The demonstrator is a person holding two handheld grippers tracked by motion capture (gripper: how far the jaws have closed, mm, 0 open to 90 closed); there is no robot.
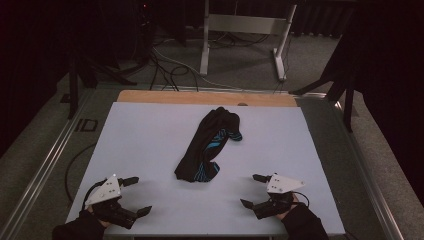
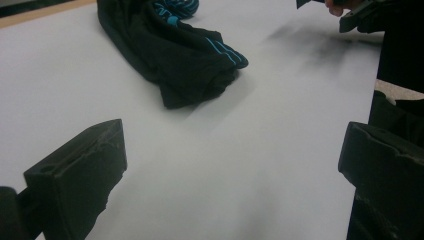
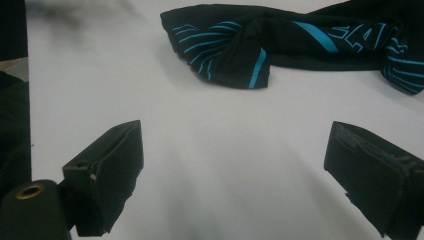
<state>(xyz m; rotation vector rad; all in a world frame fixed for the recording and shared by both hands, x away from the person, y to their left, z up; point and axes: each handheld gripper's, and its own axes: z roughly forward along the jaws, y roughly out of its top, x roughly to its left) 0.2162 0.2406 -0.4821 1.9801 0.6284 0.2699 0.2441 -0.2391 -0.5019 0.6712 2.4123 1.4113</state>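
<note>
A crumpled black garment with bright blue stripes [image 1: 210,145] lies in the middle of the white table top [image 1: 150,145]. My left gripper [image 1: 137,196] rests near the front left edge, jaws wide apart with nothing between them. My right gripper [image 1: 252,190] sits near the front right edge, also open and empty. In the left gripper view the garment [image 2: 175,55] lies ahead, beyond my left gripper [image 2: 232,170]. The right gripper view has the garment [image 3: 280,42] stretched across the top, well past my right gripper [image 3: 235,172].
A wooden strip [image 1: 200,97] runs along the table's far edge. Metal rails [image 1: 45,165] flank the table on both sides. Behind it stand a white frame [image 1: 245,30] and loose cables [image 1: 165,65] on the grey floor.
</note>
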